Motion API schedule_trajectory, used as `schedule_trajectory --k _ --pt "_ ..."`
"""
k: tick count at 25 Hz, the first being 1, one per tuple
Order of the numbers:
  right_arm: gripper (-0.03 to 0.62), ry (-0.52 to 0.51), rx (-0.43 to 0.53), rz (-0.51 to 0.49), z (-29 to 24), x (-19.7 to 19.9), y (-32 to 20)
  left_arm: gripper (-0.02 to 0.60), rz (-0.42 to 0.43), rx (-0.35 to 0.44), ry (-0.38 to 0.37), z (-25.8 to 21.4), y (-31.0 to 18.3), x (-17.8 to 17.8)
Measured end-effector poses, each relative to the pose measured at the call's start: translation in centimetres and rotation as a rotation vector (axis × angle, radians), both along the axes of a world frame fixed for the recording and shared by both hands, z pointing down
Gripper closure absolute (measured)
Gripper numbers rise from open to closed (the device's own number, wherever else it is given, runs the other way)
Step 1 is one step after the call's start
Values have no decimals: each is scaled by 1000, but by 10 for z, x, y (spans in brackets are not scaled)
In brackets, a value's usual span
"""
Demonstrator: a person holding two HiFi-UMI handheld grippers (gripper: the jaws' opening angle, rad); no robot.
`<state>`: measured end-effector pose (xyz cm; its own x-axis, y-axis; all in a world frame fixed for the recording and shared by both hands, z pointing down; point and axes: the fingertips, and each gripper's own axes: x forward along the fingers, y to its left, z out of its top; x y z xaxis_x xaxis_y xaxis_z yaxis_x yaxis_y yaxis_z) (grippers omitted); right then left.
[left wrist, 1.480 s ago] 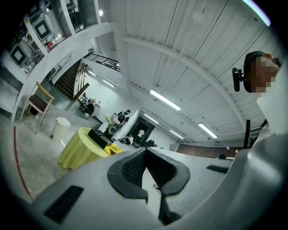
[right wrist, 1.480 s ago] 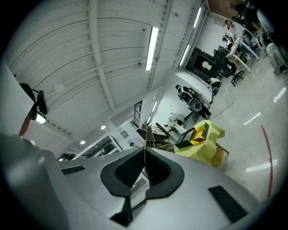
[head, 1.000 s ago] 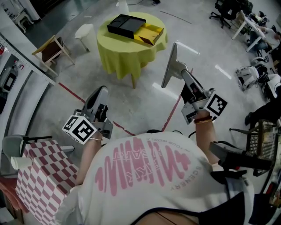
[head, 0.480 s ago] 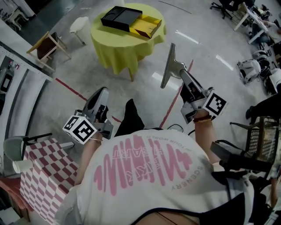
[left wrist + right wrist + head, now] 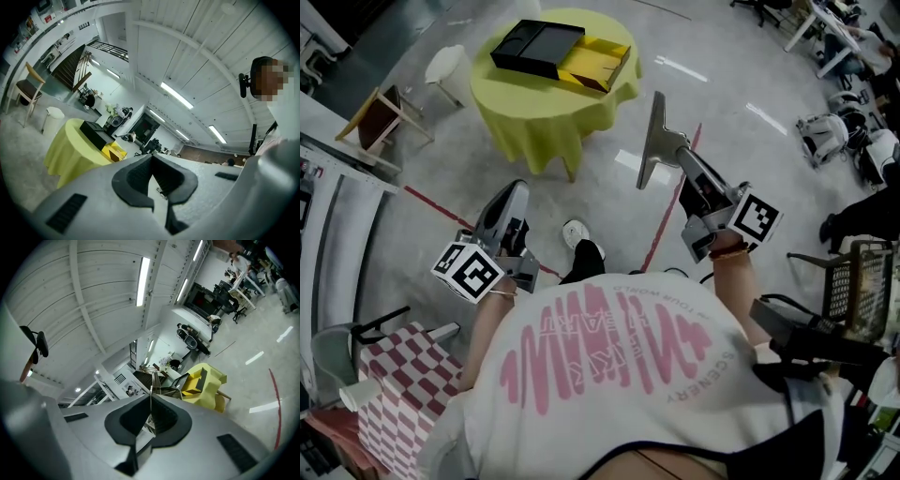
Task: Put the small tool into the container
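Note:
A black and yellow container [image 5: 561,54] lies open on a round table with a yellow-green cloth [image 5: 553,117], some way ahead on the floor. It also shows as a black and yellow container [image 5: 98,136] at the left of the left gripper view and as a far-off container [image 5: 196,382] in the right gripper view. My left gripper [image 5: 516,189] is held level in front of me, shut and empty. My right gripper [image 5: 651,141] is higher and further forward, also shut with nothing in it. No small tool shows in any view.
A wooden chair [image 5: 380,108] and a white bin [image 5: 450,67] stand left of the table. A red line [image 5: 670,225] crosses the grey floor. A checkered cloth [image 5: 403,375] lies at my lower left, a wire basket [image 5: 853,291] and office chairs at the right. My shoe [image 5: 578,246] is on the floor.
The table with the container has drifted left and nearer in the head view. Both grippers travel forward with me. My leg has swung forward and the foot is down.

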<state>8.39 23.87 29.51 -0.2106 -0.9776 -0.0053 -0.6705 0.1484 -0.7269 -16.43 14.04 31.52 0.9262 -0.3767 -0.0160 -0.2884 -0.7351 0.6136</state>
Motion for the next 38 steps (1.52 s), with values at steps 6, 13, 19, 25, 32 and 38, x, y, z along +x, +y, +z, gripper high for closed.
schedule_trajectory --k 6,13,19,25,32,38 --pt "585 2 -3 13 -4 21 -62 574 27 6 6 -5 -64 27" --pt "585 14 0 23 -16 42 -138 574 45 17 17 -17 -140 53" --pt "584 16 3 10 -22 56 -197 574 66 14 18 -18 -198 75" --pt "584 29 -8 18 -15 72 -241 574 78 37 26 -21 -242 92" --pt "585 3 -40 27 5 80 -276 574 68 6 0 -5 -269 90" --pt "585 6 -67 19 14 82 -298 574 31 -11 8 -3 -287 80"
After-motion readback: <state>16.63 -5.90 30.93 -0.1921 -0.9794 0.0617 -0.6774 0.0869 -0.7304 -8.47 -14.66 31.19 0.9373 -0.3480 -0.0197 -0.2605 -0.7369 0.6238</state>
